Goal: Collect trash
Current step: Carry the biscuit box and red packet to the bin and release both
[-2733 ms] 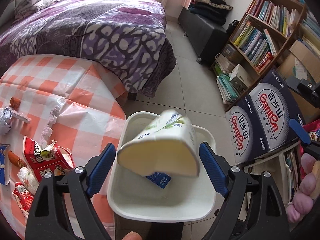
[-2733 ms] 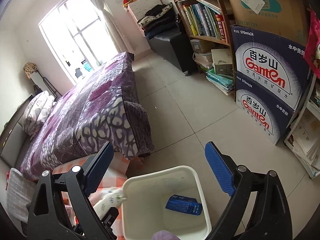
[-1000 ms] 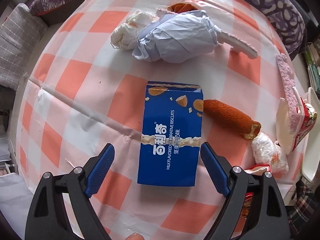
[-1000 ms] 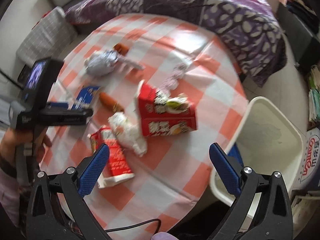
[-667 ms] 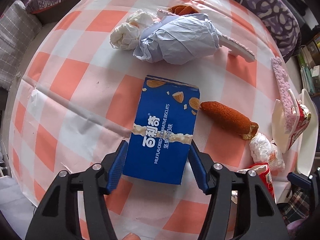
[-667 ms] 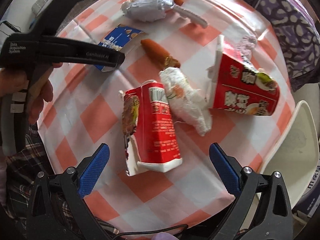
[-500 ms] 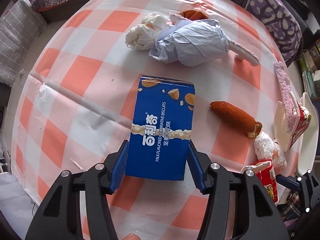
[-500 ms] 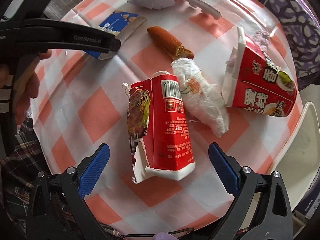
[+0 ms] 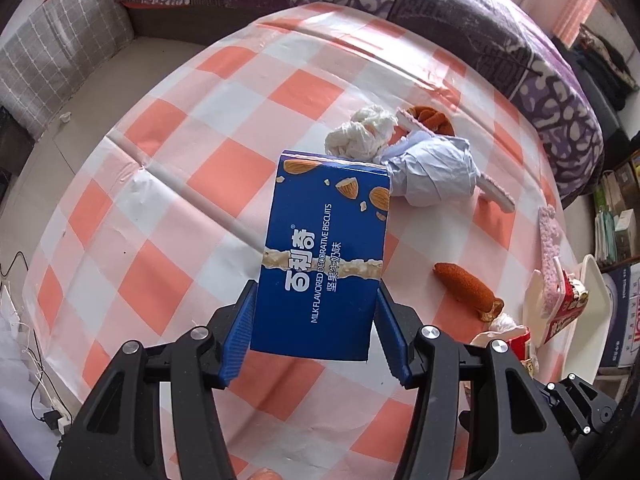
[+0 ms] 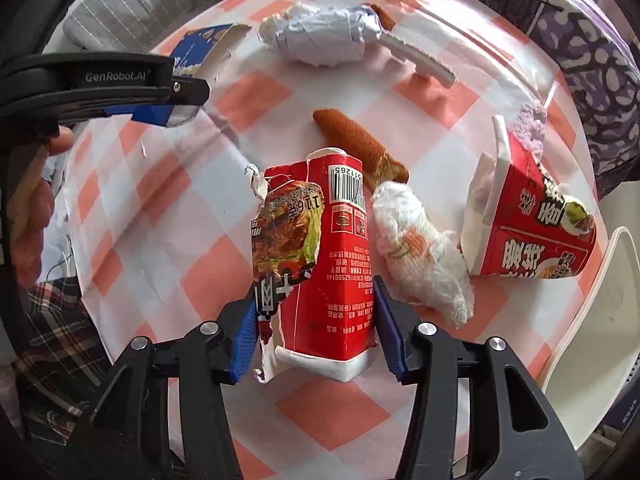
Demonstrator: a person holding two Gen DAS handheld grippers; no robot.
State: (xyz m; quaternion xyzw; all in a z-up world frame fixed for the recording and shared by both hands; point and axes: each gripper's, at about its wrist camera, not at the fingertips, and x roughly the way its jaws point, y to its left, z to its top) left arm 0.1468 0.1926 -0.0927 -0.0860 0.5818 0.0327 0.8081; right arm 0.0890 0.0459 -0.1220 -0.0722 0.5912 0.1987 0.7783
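My left gripper [image 9: 316,334] is shut on a blue biscuit box [image 9: 324,256] and holds it lifted above the orange-checked table; the box also shows in the right wrist view [image 10: 200,52]. My right gripper [image 10: 316,336] is shut on a torn red carton [image 10: 316,256] that lies on the table. Other trash lies around: a crumpled white tissue [image 10: 420,256], a brown sausage-like piece [image 10: 356,140], a red noodle cup on its side [image 10: 532,220], and a crumpled pale-blue paper wad [image 10: 320,38]. The white trash bin's rim [image 10: 588,320] is at the table's right edge.
A purple-patterned bed [image 9: 460,20] lies beyond the table. A grey checked cushion [image 9: 60,40] is at the far left. A pink-and-white strip [image 10: 416,58] lies near the paper wad. Bookshelves and boxes [image 9: 616,240] stand at the right.
My left gripper closed on the blue box and lifted it off the table. My right gripper moved down over the red carton and closed on it.
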